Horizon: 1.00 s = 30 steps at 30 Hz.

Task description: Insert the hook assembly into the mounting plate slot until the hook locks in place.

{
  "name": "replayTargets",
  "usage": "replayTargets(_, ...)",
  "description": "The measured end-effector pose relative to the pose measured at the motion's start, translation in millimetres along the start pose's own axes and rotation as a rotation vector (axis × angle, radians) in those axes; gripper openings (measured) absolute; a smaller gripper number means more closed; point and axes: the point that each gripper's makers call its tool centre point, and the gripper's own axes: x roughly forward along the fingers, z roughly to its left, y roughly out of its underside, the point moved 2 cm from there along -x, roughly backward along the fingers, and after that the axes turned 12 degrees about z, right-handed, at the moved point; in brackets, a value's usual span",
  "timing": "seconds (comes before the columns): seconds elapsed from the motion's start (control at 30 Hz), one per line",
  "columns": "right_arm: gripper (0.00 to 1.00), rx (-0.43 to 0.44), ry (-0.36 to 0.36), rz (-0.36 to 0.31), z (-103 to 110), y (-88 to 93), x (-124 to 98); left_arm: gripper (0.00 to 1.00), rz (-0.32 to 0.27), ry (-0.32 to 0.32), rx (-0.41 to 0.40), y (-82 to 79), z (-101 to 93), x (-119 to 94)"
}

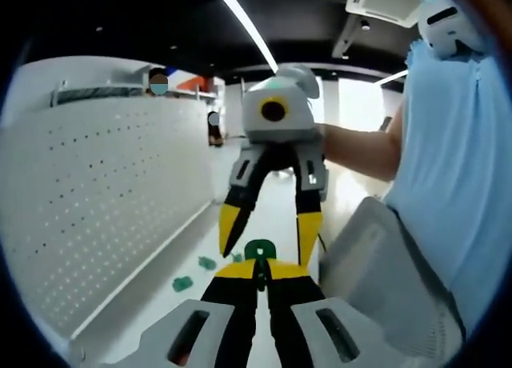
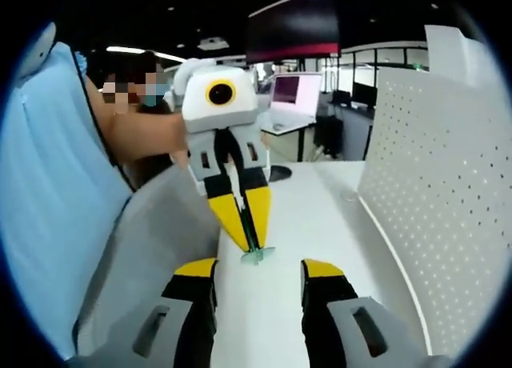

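Note:
A small green hook piece (image 1: 258, 250) is pinched between the yellow tips of my left gripper (image 1: 258, 267), which is shut on it. In the right gripper view the same hook (image 2: 258, 256) hangs just above the white table, at the tip of the left gripper (image 2: 251, 242). My right gripper (image 2: 259, 270) is open, its jaws wide apart just short of the hook. It faces the left gripper view head-on as the right gripper (image 1: 268, 234), its fingers on either side of the hook. The white perforated mounting plate (image 1: 104, 200) stands upright along the table (image 2: 440, 184).
Two loose green pieces (image 1: 182, 284) (image 1: 207, 262) lie on the white table (image 1: 160, 304) near the plate's foot. A grey bin (image 1: 384, 280) (image 2: 152, 240) sits on the side away from the plate. The person in a light blue shirt (image 1: 456, 168) stands behind it.

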Motion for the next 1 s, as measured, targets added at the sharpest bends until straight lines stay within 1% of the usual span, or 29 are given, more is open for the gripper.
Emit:
replayTargets(0.2,0.55,0.012,0.037,-0.026,-4,0.4,-2,0.03,-0.008,-0.023,-0.009,-2.3,3.1,-2)
replayTargets(0.27,0.6,0.017,0.053,-0.041,-7,-0.3,-3,0.03,-0.011,-0.032,-0.012,-3.0,4.5,-3)
replayTargets(0.5,0.72,0.041,0.121,-0.075,-18,-1.5,-8,0.03,-0.011,-0.076,-0.031,-3.4,13.1,-4)
replayTargets(0.63,0.77,0.053,0.155,-0.094,-24,-1.1,-12,0.03,-0.019,-0.118,-0.05,-4.0,21.8,-6)
replayTargets(0.8,0.82,0.076,0.206,-0.121,-32,-0.7,-17,0.03,-0.049,-0.169,-0.076,-7.4,32.8,-11)
replayTargets(0.97,0.83,0.091,0.258,-0.153,-40,-2.8,-25,0.03,-0.069,-0.222,-0.096,-9.2,43.1,-17)
replayTargets(1.0,0.83,0.094,0.259,-0.156,-40,-2.6,-26,0.03,-0.071,-0.236,-0.103,-9.1,45.9,-19)
